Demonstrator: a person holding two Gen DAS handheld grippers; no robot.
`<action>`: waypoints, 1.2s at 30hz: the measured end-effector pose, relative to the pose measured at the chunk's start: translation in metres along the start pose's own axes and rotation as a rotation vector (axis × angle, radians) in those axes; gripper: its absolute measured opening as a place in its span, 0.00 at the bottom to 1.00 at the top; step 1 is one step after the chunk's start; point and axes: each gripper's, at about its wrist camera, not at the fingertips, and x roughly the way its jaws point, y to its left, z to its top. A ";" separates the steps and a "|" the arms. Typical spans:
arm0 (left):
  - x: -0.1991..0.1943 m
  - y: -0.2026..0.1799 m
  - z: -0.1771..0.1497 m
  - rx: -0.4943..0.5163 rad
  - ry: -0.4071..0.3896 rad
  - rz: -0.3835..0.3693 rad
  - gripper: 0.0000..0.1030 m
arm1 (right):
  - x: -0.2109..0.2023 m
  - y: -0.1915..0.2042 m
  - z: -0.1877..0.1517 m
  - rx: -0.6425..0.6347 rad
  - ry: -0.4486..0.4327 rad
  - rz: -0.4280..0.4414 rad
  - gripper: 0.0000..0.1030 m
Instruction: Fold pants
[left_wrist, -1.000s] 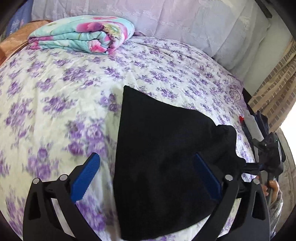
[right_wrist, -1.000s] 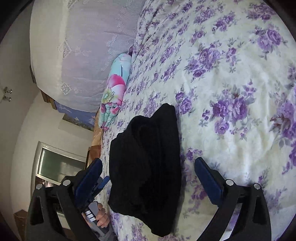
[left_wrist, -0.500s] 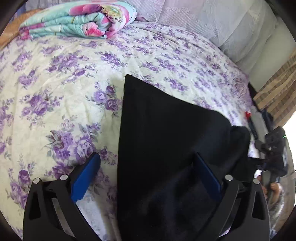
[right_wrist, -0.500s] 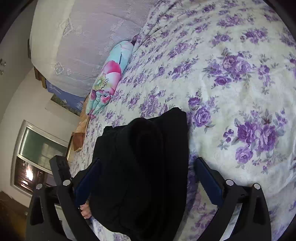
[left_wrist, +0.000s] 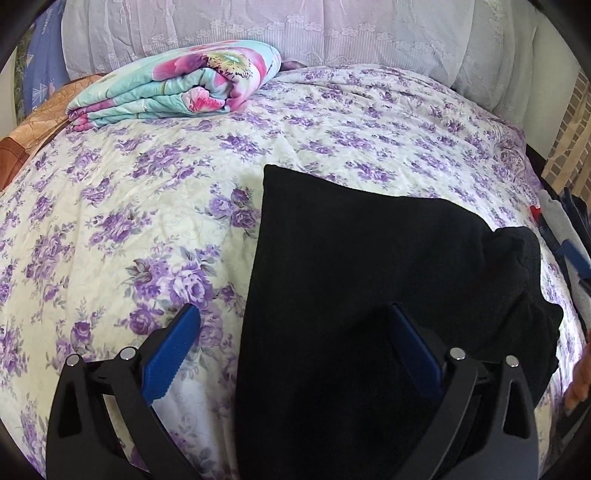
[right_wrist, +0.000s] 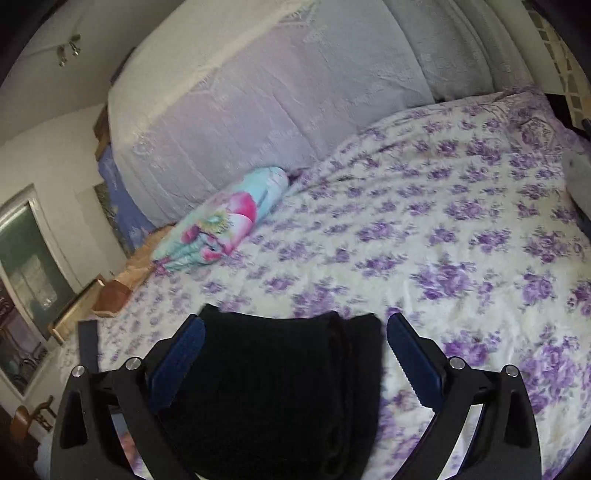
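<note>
On a bed (left_wrist: 147, 206) spread with a purple-flowered quilt, black pants (left_wrist: 369, 295) lie folded into a flat slab toward the near edge, one corner pointing up the quilt and a bunched end at the right. A folded floral blanket (left_wrist: 177, 88) rests near the pale lace-covered headboard (right_wrist: 258, 103), well apart from the pants. The left gripper (left_wrist: 295, 350) hangs over the pants' near left edge, jaws wide apart and holding nothing: one blue pad over quilt, the other over black cloth. The right gripper (right_wrist: 295, 362) is likewise spread wide and empty, the pants lying between its fingers.
</note>
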 end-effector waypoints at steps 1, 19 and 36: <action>-0.001 -0.001 -0.001 0.005 -0.007 0.009 0.95 | 0.000 0.005 0.000 0.008 0.006 0.047 0.96; -0.006 0.001 -0.005 -0.005 -0.023 0.010 0.96 | 0.028 0.029 -0.044 -0.133 0.185 -0.002 0.96; -0.037 0.007 -0.025 -0.038 -0.100 -0.018 0.95 | 0.007 0.025 -0.038 -0.126 0.212 0.072 0.96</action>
